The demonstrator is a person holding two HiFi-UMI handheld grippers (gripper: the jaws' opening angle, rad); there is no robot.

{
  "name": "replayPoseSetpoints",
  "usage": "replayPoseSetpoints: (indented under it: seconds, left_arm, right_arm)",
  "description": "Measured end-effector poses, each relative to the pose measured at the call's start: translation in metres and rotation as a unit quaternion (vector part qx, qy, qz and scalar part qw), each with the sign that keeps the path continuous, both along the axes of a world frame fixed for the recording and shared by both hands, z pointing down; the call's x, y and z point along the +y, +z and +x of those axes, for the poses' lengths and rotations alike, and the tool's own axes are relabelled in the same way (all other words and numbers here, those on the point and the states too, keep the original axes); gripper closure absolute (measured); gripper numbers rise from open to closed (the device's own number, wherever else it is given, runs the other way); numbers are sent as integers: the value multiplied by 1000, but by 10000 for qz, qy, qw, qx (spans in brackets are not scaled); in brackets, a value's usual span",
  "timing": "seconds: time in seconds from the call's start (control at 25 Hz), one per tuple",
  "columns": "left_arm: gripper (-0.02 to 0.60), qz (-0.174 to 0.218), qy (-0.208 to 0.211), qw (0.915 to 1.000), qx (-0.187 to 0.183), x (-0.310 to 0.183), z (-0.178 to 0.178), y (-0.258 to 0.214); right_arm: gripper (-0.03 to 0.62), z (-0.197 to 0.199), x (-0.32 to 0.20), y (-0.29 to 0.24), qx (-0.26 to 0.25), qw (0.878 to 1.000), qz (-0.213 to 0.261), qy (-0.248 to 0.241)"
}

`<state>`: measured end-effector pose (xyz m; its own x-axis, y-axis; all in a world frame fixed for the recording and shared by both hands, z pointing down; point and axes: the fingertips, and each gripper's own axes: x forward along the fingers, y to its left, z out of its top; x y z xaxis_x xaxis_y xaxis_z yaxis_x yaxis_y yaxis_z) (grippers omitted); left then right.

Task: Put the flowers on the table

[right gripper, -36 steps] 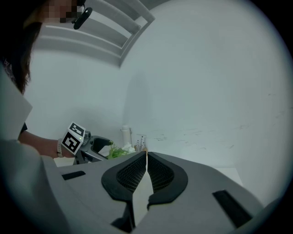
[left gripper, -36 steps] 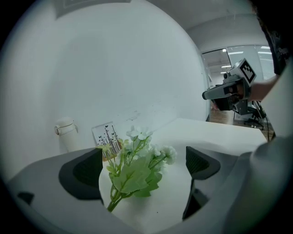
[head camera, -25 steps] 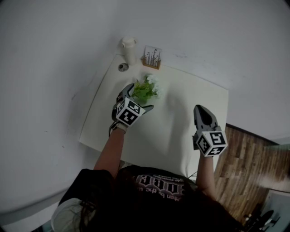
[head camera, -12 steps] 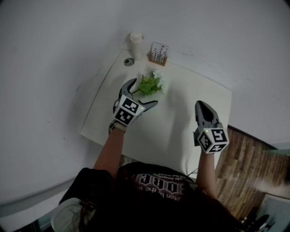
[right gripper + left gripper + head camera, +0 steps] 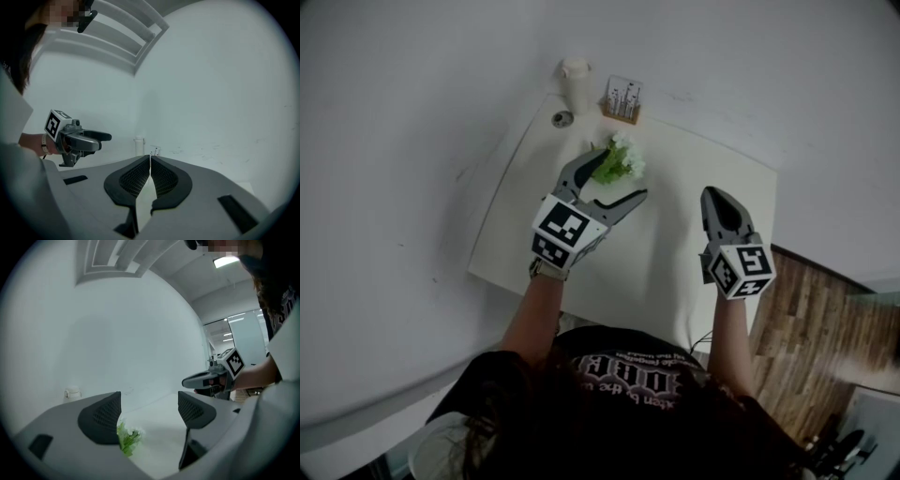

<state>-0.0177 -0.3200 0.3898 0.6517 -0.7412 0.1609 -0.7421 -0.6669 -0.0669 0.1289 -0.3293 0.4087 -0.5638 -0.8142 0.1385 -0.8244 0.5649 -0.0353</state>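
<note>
From the head view, the flowers [image 5: 619,161] lie on the table [image 5: 694,244], near its far end. Nothing holds them. The left gripper [image 5: 620,174] hangs over the table just on the near side of the flowers. Its two fingers are apart, and the flowers are not in its grip. The right gripper [image 5: 719,202] is over the right side of the table, well away from the flowers. A white cup [image 5: 575,80] and a small card stand [image 5: 622,98] sit at the far edge of the table.

In the left gripper view, the fingers are partly open and closing. There is only bare table between the pads. The flowers [image 5: 127,439] peek out low beside the left finger, lying on the table past it. The pads do not press on them.

In the right gripper view, the two fingers are tight together with nothing in them – only a thin line shows between the pads.

So the main job looks done – the flowers are down on the table. All that seems left is to take the left gripper away.
</note>
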Motion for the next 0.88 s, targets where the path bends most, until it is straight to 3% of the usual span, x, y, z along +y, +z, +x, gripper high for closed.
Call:
replayPoseSetpoints:
  seconds: [0.16, 0.32, 0.68, 0.8, 0.88]
  left_arm:
    - [260, 213, 158, 9994, 243, 13, 15, -29]
    - [309, 322, 257, 9990, 156, 24, 30, -39]
    - [449, 17, 420, 9989, 219, 46, 47, -30]
    - [564, -224, 373, 9983, 389, 49, 42, -24]
    - [577, -324, 301, 9981, 426, 49, 39, -20]
  right_arm:
    - [563, 1, 6, -8, -12, 10000, 83, 10]
    - [563, 4, 11, -18, -24, 9998, 200, 26]
    - [563, 7, 26, -40, -127, 9992, 377, 3]
    - [563, 5, 31, -43, -118, 9991, 399, -44]
    - [563, 6, 34, -42, -120, 9991, 391, -72]
